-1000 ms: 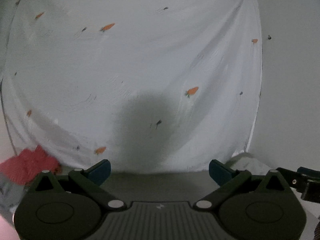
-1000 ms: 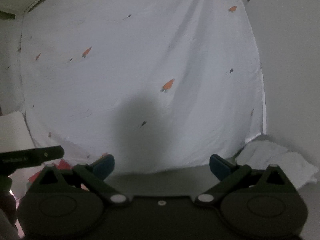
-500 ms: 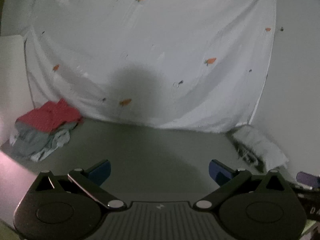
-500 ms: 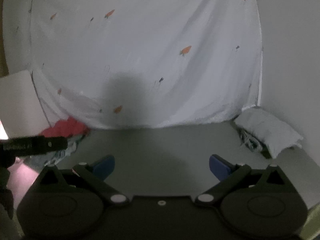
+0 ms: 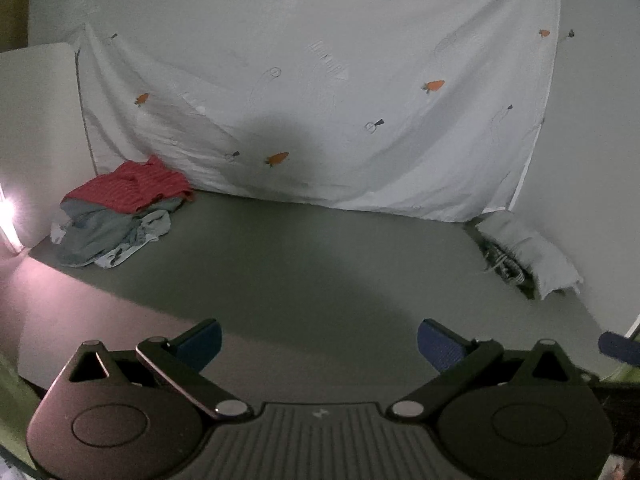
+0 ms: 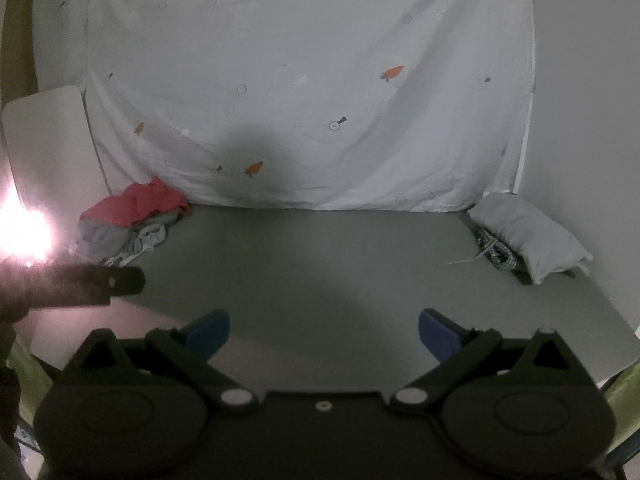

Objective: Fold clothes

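Since both cameras a second ago showed almost nothing but the white sheet (image 5: 320,80) hung at the back, and the whole gray counter (image 5: 320,264) is now in view, both grippers have pulled back and tilted down. My read: this is setup, no garment picked yet.

Left gripper (image 5: 318,338): jaws wide, nothing between them. Right gripper (image 6: 324,330): jaws wide, empty too. Both hover over bare counter near its front edge.

Unfolded clothes pile (image 5: 120,210) sits at the counter's back-left corner, touching the sheet's bottom edge. Red garment (image 5: 132,186) on top, crumpled; gray and pale pieces underneath, spilling forward. Well apart from both grippers.

Back-right: a light gray bundle (image 6: 528,236), looks folded, lying on something checked with a loose cord. Probably the finished stack, but the dim view won't confirm.

Glare at far left washes out that edge.
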Demonstrator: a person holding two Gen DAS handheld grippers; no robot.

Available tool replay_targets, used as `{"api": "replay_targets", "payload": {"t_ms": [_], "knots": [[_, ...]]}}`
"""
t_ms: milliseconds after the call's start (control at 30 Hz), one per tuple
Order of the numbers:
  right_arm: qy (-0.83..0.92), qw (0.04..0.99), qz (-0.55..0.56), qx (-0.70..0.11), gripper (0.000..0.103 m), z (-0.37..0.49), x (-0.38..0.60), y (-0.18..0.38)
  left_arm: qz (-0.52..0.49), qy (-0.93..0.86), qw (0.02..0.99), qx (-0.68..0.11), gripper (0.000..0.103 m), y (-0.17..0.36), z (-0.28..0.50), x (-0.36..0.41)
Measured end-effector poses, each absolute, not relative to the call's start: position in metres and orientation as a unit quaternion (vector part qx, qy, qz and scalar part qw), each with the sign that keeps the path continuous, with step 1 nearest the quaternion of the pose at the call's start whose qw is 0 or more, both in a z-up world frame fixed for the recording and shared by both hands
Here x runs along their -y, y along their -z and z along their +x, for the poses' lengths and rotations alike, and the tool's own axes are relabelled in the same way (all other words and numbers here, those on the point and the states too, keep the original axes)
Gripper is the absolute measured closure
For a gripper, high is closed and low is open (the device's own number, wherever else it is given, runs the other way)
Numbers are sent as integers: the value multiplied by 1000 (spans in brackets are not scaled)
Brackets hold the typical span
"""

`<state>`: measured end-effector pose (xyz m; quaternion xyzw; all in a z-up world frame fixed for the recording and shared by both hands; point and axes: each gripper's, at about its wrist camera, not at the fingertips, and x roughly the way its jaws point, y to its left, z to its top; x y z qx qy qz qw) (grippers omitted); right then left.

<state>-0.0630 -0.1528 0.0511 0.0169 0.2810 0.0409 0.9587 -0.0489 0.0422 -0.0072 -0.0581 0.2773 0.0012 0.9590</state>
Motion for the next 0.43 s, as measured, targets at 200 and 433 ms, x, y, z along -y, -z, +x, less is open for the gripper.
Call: {"api": "replay_targets", "payload": {"t_ms": [200, 433], "knots": [[-35, 954, 17, -296, 1, -70, 164, -45, -57, -6, 959, -278, 0, 9, -61, -32], [-30, 954, 29, -298, 1, -80, 178, -38, -35, -8, 962, -270, 0, 12, -72, -16]]}}
